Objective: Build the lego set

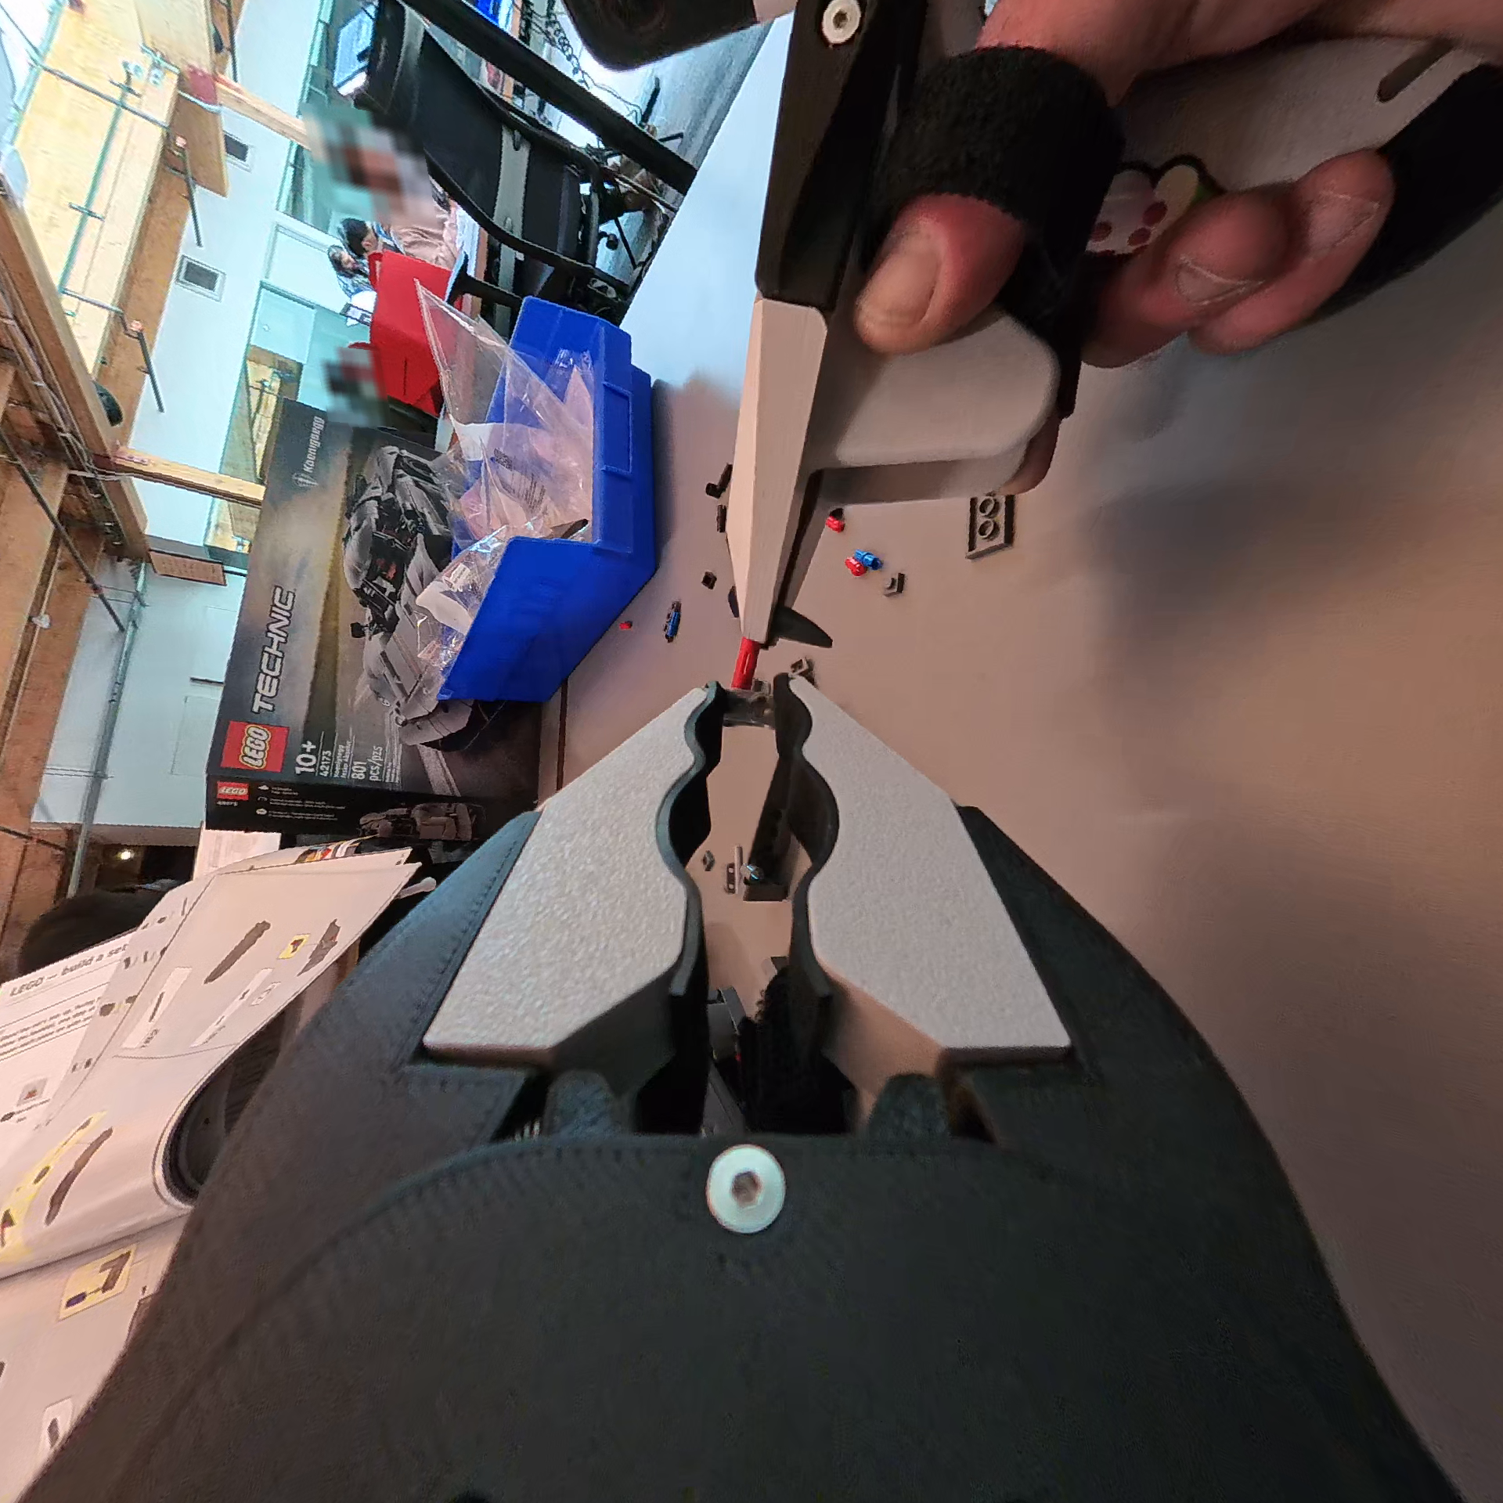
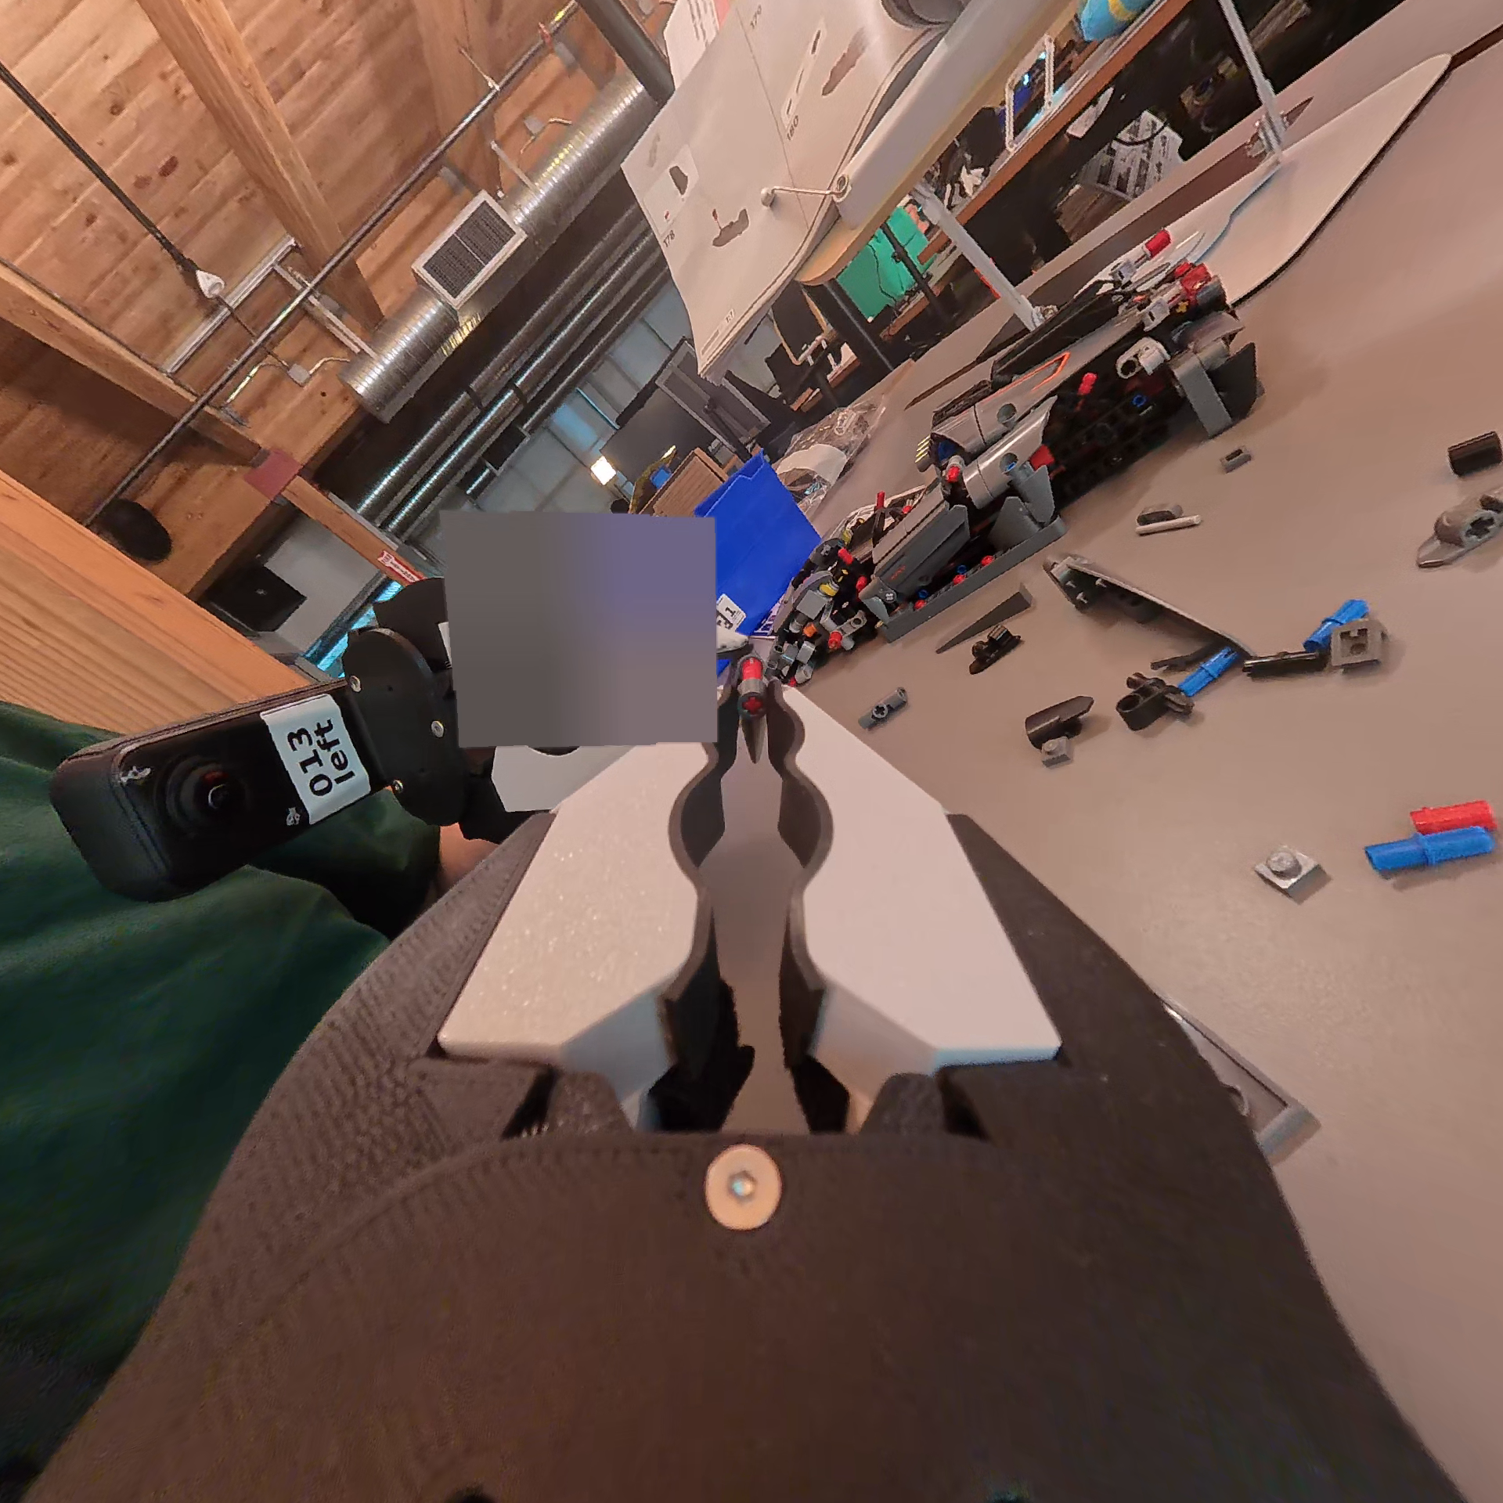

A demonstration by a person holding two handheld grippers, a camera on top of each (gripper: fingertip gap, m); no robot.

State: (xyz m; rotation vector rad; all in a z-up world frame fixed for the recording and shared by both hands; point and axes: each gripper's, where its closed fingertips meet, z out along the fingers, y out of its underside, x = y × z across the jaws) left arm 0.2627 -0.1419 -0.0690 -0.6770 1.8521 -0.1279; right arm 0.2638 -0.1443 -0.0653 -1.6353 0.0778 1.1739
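My left gripper (image 1: pixel 750 691) is shut on a small grey Lego piece (image 1: pixel 750 706) and holds it just above the grey table (image 1: pixel 1220 732). My right gripper (image 1: pixel 773 636), held by a hand, comes in from above and is shut on a red pin (image 1: pixel 742 663). The pin's lower end meets the grey piece. In the right wrist view, the right gripper (image 2: pixel 756 716) has its jaws nearly together, with the red pin (image 2: pixel 752 671) and the grey piece (image 2: pixel 752 701) at its tips. The left gripper's fingers are hidden there behind a blurred patch.
A blue bin (image 1: pixel 561 520) with plastic bags, the Lego box (image 1: pixel 325 651) and an open instruction booklet (image 1: pixel 203 976) stand to the left. The partly built car model (image 2: pixel 1057 455) sits farther back on the table. Loose pins and small parts (image 2: pixel 1431 838) lie scattered. Left and right tips are no more than a few centimetres apart.
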